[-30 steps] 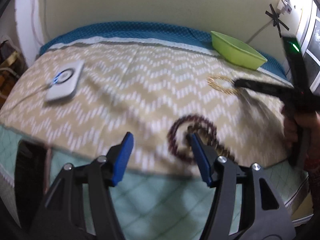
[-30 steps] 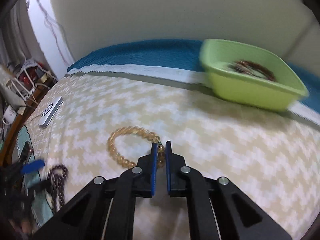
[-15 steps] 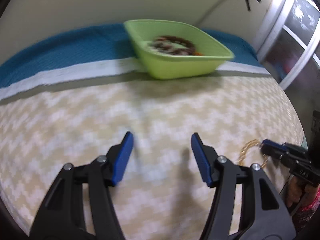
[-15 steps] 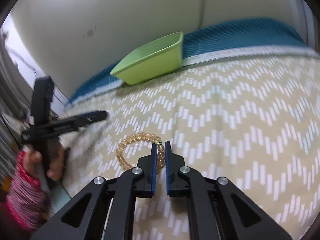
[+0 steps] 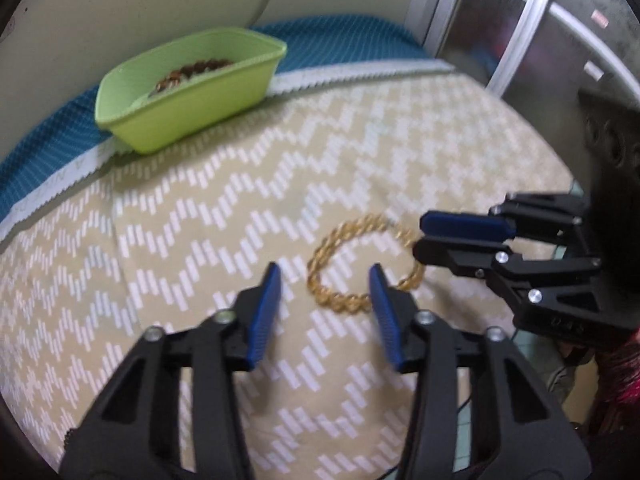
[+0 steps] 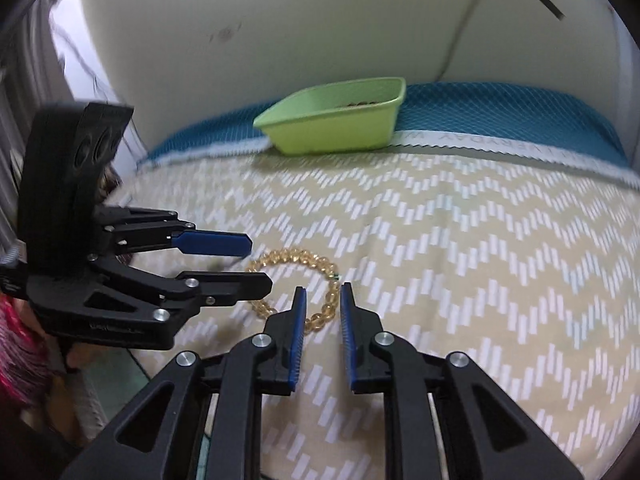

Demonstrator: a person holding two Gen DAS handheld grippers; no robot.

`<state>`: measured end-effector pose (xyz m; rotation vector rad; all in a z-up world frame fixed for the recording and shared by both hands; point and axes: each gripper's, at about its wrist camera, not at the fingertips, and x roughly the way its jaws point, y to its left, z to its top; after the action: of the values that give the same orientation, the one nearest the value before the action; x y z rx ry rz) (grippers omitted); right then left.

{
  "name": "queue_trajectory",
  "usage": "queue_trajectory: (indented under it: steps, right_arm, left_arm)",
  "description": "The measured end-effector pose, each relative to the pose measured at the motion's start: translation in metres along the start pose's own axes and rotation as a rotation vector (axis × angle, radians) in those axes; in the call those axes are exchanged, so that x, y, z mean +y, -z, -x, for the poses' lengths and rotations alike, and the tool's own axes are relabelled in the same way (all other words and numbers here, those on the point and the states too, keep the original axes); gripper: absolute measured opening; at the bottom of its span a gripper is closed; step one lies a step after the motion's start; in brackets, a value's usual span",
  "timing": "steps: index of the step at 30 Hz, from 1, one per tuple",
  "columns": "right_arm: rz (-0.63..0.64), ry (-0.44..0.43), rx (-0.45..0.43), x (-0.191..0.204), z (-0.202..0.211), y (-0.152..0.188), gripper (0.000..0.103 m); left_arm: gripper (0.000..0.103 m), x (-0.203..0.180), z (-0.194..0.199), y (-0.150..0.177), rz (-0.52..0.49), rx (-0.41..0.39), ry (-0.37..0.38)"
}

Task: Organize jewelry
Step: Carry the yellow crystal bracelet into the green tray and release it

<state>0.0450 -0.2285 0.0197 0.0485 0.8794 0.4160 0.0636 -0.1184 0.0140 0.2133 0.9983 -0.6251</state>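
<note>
A yellow bead bracelet (image 5: 362, 265) lies flat on the zigzag bed cover (image 5: 200, 220); it also shows in the right wrist view (image 6: 304, 276). My left gripper (image 5: 324, 276) is open, its fingertips at the bracelet's near side. My right gripper (image 6: 322, 300) is open a little, with the bracelet's near edge between its fingertips; in the left wrist view (image 5: 420, 236) it reaches in from the right. A green tub (image 5: 192, 88) with dark bead jewelry (image 5: 192, 70) stands at the back; it also shows in the right wrist view (image 6: 336, 118).
A blue blanket (image 6: 500, 116) and a white wall (image 6: 280, 20) lie behind the tub. A window frame (image 5: 520, 20) is at the right. The bed edge (image 6: 132, 360) drops off at the near left.
My right gripper has opened and let go of the bracelet. My left gripper has swung from the dark beads at the bed's edge over to the yellow bracelet.
</note>
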Motion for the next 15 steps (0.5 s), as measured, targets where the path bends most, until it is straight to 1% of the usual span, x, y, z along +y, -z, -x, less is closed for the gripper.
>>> queue_trajectory:
  steps: [1,2,4,7,8,10,13,15]
  right_arm:
    - [0.008,0.007,0.011,0.001,-0.004,0.000,0.000]
    - [0.008,0.006,0.015,0.001,-0.006,-0.002,0.000]
    - [0.028,0.005,0.026,0.003,-0.011,-0.005,0.000]
    - [0.012,-0.029,0.034,0.001,-0.022,-0.010,0.000]
    - [-0.001,-0.039,0.027,0.000,-0.024,-0.015,0.000]
    - [-0.018,-0.060,-0.011,-0.004,-0.017,-0.023,0.000]
    - [-0.031,-0.068,-0.081,-0.006,-0.009,-0.047,0.000]
    - [-0.030,-0.075,-0.135,-0.005,-0.002,-0.069,0.000]
  left_arm:
    - [0.030,-0.001,0.000,0.001,-0.013,-0.004,-0.023]
    - [0.017,-0.002,0.000,0.003,-0.025,-0.007,-0.044]
    - [0.007,0.002,0.001,0.005,-0.014,-0.005,0.001]
    - [0.007,0.006,0.002,0.005,-0.006,-0.016,0.033]
    - [0.007,0.011,0.001,0.002,0.016,-0.016,0.056]
    - [0.007,0.018,0.006,-0.005,0.049,-0.032,0.075]
    - [0.007,0.033,0.027,-0.022,0.088,-0.095,0.086]
    - [0.007,0.043,0.042,-0.038,0.099,-0.145,0.080]
